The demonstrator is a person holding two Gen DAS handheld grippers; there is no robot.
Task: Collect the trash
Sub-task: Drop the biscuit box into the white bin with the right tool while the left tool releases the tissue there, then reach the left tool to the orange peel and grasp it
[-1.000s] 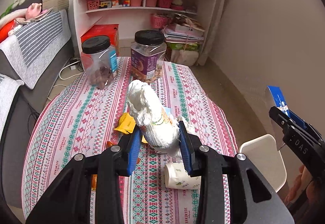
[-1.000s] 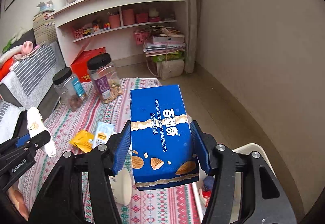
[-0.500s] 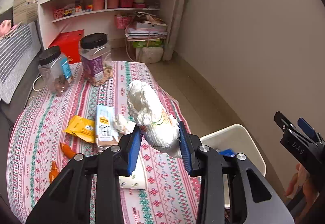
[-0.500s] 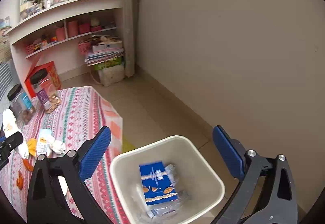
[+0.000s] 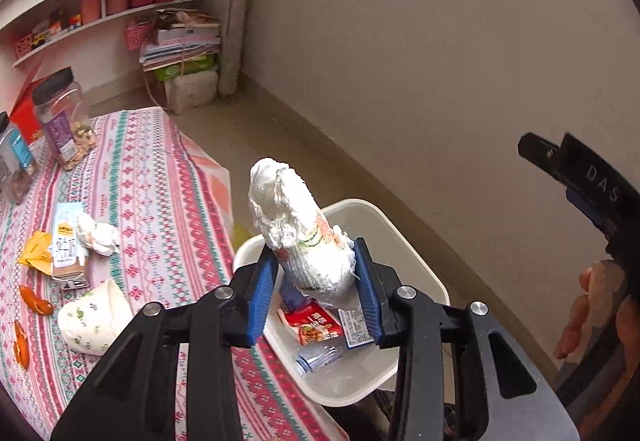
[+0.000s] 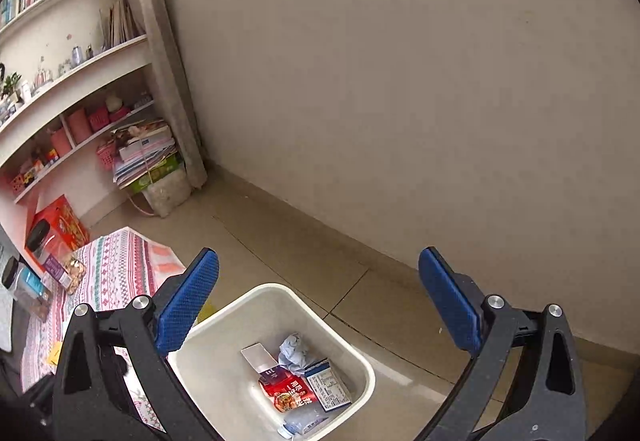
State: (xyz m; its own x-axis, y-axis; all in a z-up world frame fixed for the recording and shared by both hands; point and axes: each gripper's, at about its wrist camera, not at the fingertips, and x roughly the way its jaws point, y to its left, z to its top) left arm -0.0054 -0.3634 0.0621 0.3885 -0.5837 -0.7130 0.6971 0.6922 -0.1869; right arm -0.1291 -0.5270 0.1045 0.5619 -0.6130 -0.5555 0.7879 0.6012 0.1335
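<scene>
Over the near rim of the white bin [image 5: 404, 241] I have the left gripper [image 5: 314, 283] clamped on a wad of white tissue bundled with a printed wrapper [image 5: 300, 233]. Its long axis stands nearly upright, leaning a little away from me and to the left, with the lower end pinched between the blue pads [image 5: 262, 287] and the crumpled top well clear of them. What the drop turns on, as I judge it: the bundle hangs above the bin's opening, towards the edge nearest the table [image 5: 152, 201], not over its middle, so I would carry it slightly further out over the bin before letting go.

My left tool points forward and down, at about the table's right edge, where the cloth hangs beside the bin.

My right gripper [image 6: 318, 307] is spread wide and holds nothing; its wrist view looks straight down into the bin [image 6: 360, 361], where a red packet [image 6: 288, 393], a blue box and other wrappers already lie. It sits off to the right of the bin, clear of the left tool's path.

Still on the table near its right edge lie a paper cup [image 5: 94, 323] on its side, a small carton [image 5: 66, 245] and a tissue ball [image 5: 98, 237].
</scene>
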